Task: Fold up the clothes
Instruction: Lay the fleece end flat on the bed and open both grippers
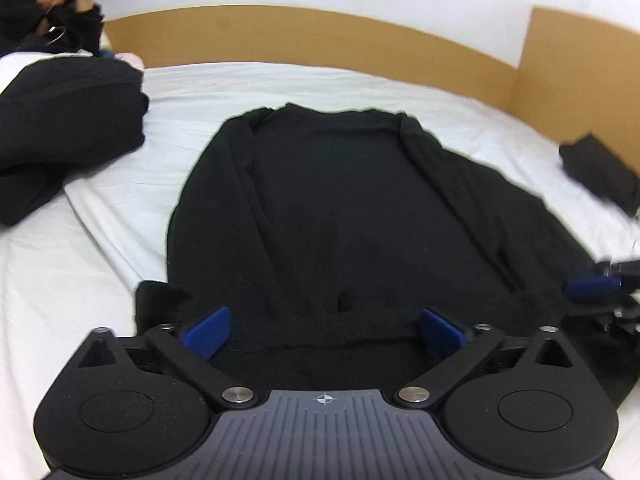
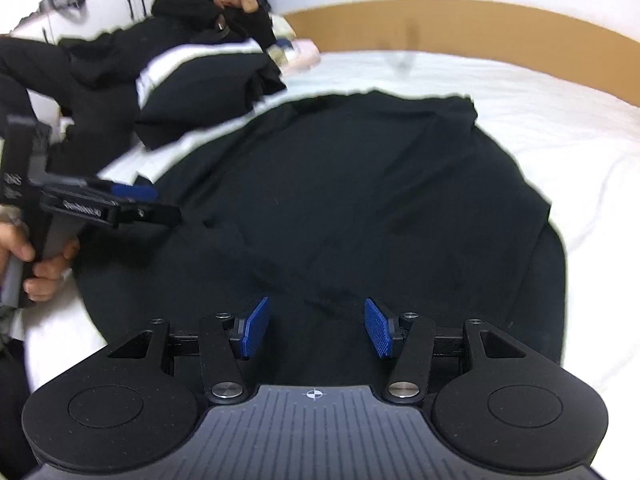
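A white-sheeted bed (image 1: 100, 264) with a tan wooden headboard (image 1: 320, 36) filled both views, and a person in dark clothes lay at its far left corner. The largest thing on the sheet was the black sweater (image 1: 328, 208), spread flat in the middle of the bed, its long axis running from the near hem straight away toward the headboard. Both sleeves looked laid inward over the body, so the garment made a long, narrowed shape; that would fit either a fold partly made or a sweater merely laid out that way. To the left of the sweater lay a heap of black clothing (image 1: 68, 132), and to the right of the sweater a small dark folded piece (image 1: 600, 172).

The sweater's hem lay directly ahead of and under both tools, the left hand-held gripper (image 1: 324, 332) over the sweater's near left part and the right hand-held gripper (image 2: 316, 328) over its near right part, so neither was clearly the nearer. The left one's blue pads (image 1: 208, 332) stood wide apart, just above or brushing the hem band, gripping nothing. The right one's blue pads (image 2: 378, 332) were parted somewhat less, over black cloth, also holding nothing I could see. Any lengthwise fold would, I judged, carry the hem away toward the headboard.
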A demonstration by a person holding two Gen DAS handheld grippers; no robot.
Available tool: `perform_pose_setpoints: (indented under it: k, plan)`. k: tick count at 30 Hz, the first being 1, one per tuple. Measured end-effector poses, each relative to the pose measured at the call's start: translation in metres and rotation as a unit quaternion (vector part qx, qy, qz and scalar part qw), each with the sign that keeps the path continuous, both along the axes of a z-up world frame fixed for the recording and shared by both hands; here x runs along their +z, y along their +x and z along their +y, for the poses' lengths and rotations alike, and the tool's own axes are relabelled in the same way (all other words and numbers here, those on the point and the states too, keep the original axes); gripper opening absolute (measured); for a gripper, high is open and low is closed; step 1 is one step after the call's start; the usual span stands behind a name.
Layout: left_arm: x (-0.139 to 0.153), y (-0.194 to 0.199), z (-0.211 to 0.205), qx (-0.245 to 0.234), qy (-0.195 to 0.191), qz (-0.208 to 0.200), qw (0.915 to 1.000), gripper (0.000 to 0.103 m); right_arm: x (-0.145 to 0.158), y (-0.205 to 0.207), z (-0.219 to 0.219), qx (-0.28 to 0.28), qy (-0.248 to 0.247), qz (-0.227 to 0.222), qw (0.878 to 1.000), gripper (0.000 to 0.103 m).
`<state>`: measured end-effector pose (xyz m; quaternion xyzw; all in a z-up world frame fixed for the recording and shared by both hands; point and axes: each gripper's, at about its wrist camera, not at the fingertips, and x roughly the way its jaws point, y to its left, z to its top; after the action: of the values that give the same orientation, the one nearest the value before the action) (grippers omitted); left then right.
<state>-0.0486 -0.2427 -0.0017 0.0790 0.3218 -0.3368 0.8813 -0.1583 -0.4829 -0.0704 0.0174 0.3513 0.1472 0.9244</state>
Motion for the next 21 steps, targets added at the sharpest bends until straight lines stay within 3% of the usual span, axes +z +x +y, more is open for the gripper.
perform_pose_setpoints:
  k: [4,12,15,18,19,21]
  plan:
    - [-0.009,-0.017,-0.012,-0.016,0.049,-0.058,0.9970,0.102,0.004,-0.018,-0.008,-0.030,-0.025,-0.020,0.999,0.056]
    - [-0.012,-0.013,-0.010,-0.001,0.043,-0.045,0.9981,0.103,0.019,-0.057,-0.028,-0.090,-0.055,-0.055,0.993,0.057]
    - [-0.014,-0.013,-0.008,-0.002,0.041,-0.044,0.9982,0.103,0.014,-0.057,0.009,-0.054,-0.055,-0.071,0.995,0.057]
    - [-0.014,-0.016,-0.008,-0.002,0.042,-0.046,0.9981,0.103,0.000,-0.056,0.031,-0.019,-0.097,-0.054,0.994,0.057]
    - [-0.014,-0.017,-0.008,-0.003,0.042,-0.046,0.9981,0.103,-0.004,-0.057,0.024,-0.030,-0.100,-0.053,0.993,0.061]
    - [-0.014,-0.017,-0.008,-0.005,0.041,-0.045,0.9981,0.103,-0.009,-0.061,0.008,-0.059,-0.098,-0.048,0.992,0.081]
